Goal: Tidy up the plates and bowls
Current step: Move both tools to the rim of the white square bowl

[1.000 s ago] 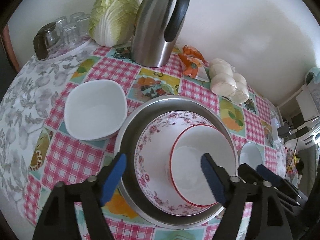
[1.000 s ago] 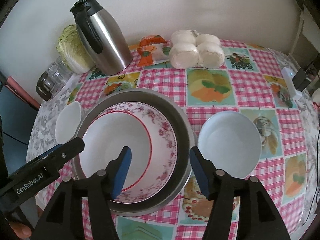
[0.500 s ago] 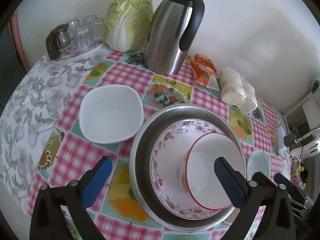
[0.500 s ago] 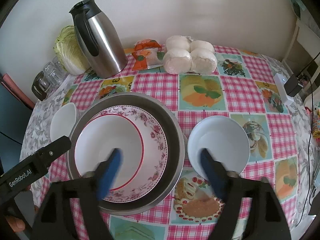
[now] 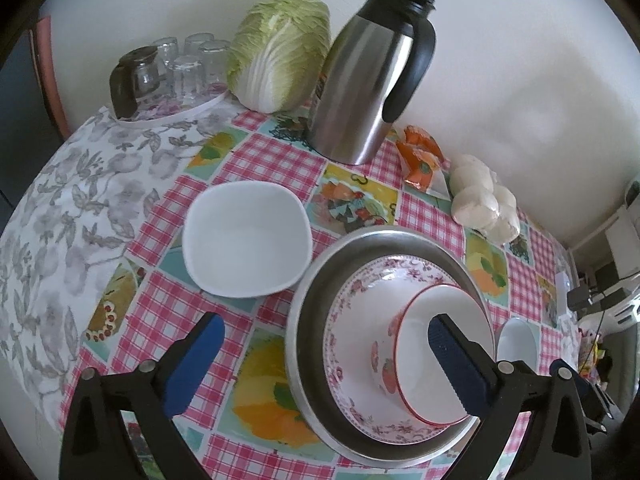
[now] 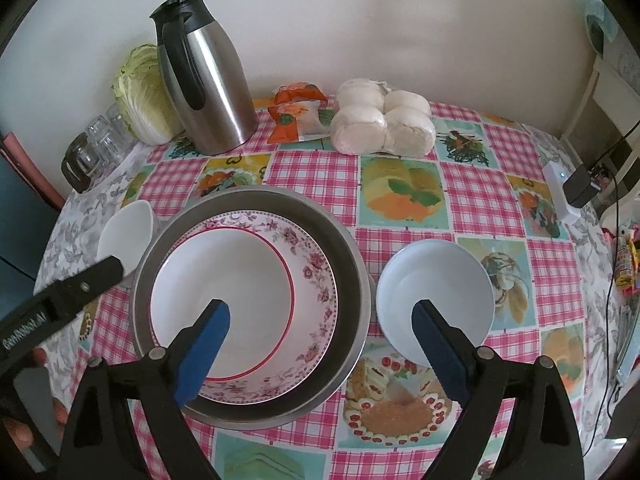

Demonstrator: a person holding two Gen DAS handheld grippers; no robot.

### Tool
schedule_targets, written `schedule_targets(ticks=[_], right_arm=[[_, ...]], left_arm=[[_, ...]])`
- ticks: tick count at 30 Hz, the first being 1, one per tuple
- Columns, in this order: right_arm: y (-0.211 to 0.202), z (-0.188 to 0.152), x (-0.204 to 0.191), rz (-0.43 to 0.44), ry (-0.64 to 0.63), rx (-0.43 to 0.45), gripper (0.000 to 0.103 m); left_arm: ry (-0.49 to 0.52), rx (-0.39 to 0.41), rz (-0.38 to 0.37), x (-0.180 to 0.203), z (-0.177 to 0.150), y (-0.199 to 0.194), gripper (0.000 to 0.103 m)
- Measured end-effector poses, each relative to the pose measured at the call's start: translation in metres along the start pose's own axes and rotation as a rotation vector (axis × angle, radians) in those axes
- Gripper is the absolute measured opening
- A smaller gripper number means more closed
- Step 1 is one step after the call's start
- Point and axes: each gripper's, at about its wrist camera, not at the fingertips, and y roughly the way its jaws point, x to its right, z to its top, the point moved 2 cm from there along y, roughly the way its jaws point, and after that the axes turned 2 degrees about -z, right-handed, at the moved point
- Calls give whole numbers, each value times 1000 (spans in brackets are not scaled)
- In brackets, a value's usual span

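A steel bowl (image 5: pixel 308 300) (image 6: pixel 348 256) holds a floral bowl (image 5: pixel 352 320) (image 6: pixel 312 268), and a white red-rimmed bowl (image 5: pixel 444 304) (image 6: pixel 224 272) is nested in that. A square white bowl (image 5: pixel 246 240) (image 6: pixel 126 236) sits to the left of the stack, and a round white bowl (image 6: pixel 434 292) (image 5: pixel 516 344) to its right. My left gripper (image 5: pixel 326 354) hovers open over the stack's left edge, touching nothing. My right gripper (image 6: pixel 322 340) hangs open above the stack's right rim, with one finger over the red-rimmed bowl and the other over the round bowl.
A steel thermos jug (image 5: pixel 368 76) (image 6: pixel 208 80), a cabbage (image 5: pixel 280 48), upturned glasses on a tray (image 5: pixel 176 68), an orange packet (image 6: pixel 296 116) and bagged buns (image 6: pixel 380 124) line the back by the wall. On the right edge lie a charger and cables (image 6: pixel 576 188).
Both grippers' jaws have spread wider. The left gripper has shifted left and back from the stack, bringing the square bowl nearer the middle of its view. The bowls have not moved.
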Motion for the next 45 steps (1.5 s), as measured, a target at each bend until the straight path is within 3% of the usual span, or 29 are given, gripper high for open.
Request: schedule_targets(ticks=[11,19,33,45], right_arm=[[-3,-4,-29,50,-51,20,93],[-3,-7,-50,38,-73,40,93],[-15,-3,-91,69,-113,124,93],[-12,14,-123,70,-127,128,93]], left_arm=[[-66,43,71,-51,14,-14,103],[-132,50,81,-89,18,-17,103],[-205,53,34,-123,25,-15,103],[-301,36,-22,-142,34,-3,101]])
